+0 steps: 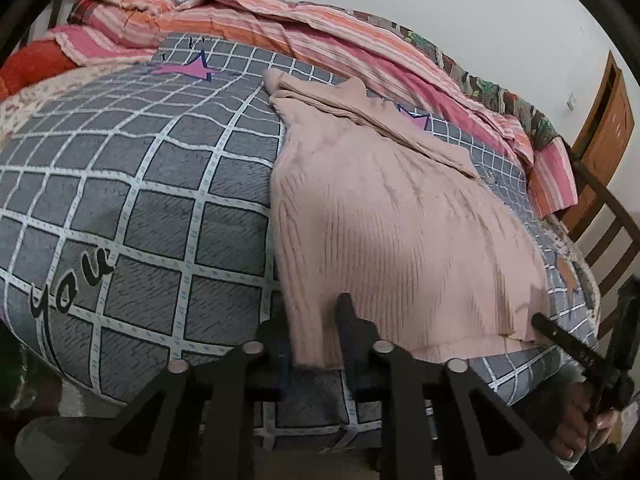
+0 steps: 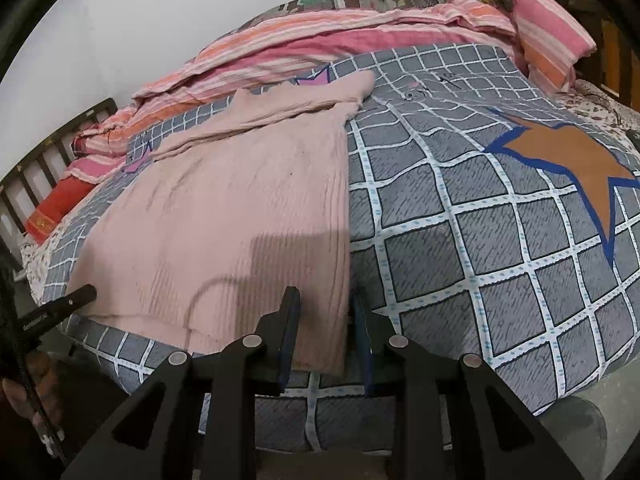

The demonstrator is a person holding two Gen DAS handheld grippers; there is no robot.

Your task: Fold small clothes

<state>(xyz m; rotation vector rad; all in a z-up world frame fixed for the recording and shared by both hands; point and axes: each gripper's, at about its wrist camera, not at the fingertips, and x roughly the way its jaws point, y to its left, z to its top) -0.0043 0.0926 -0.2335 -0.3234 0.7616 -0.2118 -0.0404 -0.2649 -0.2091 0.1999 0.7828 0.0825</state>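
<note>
1. A pink ribbed sweater (image 1: 400,216) lies flat on the bed, its hem at the near edge, its collar and a folded-over sleeve at the far end
2. In the left wrist view the left hand-held gripper (image 1: 314,330) straddles the sweater's near left hem corner: cloth runs between its two fingers (image 1: 348,320), which stand at a narrow gap. Whether the pads press the cloth I cannot tell, as the corner is blurred
3. In the right wrist view the right hand-held gripper (image 2: 324,320) sits at the opposite hem corner, with the sweater's right edge and corner lying between its fingers (image 2: 290,312). The gap is narrow, a bit wider than the cloth, and a firm grip cannot be made out
4. Each view catches the other tool: a black finger of the right hand-held gripper comes in at the lower right of the left view, touching or just above the hem, with a hand (image 1: 580,420) behind it; the left tool's finger shows at the lower left of the right view, with a hand (image 2: 28,392) below it
5. Under the sweater is a grey quilt (image 1: 140,200) with a white grid, a pink star (image 1: 188,70), script lettering, and in the right view a large brown star (image 2: 576,172) well to the right of the sweater
6. Beyond the sweater, along the wall, a pink and orange striped blanket (image 1: 320,28) lies bunched, with a red pillow (image 2: 60,204) near the headboard
7. A wooden chair (image 1: 612,220) stands by the bed's far side, near a brown door (image 1: 604,120)
</note>
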